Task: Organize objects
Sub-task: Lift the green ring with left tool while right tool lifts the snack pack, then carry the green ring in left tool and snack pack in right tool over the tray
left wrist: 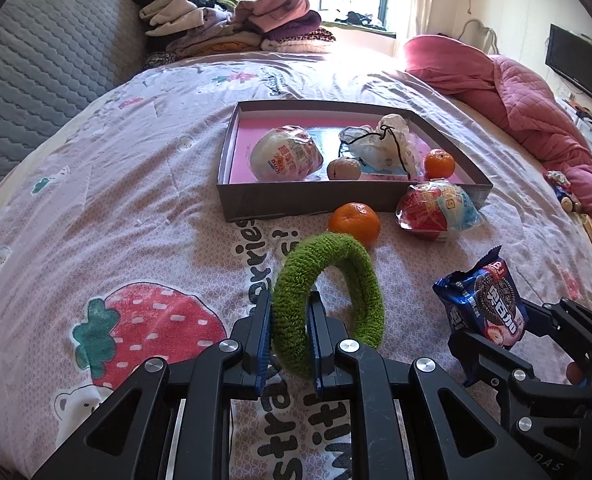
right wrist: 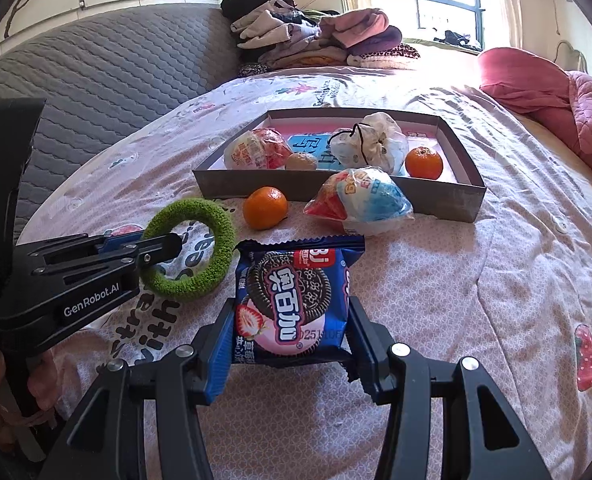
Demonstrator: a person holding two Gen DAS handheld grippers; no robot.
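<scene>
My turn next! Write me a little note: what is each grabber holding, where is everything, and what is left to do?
Left gripper: shut on the green ring, lifted above the bed.
Right gripper: shut on the cookie packet.
Already in the box: one wrapped snack, a small brown fruit, a white pouch, one orange.
Left on the blanket: the other orange and the other wrapped snack, both in front of the box. The two held things also need placing.

A box (left wrist: pixel 319 200) is sitting on the bed (left wrist: pixel 136 200), holding two wrapped snacks, a nut and a mandarin (left wrist: pixel 439 163). Before it, another mandarin (left wrist: pixel 353 222) is lying left of a wrapped snack (left wrist: pixel 435 210), both touching the bedcover.
</scene>
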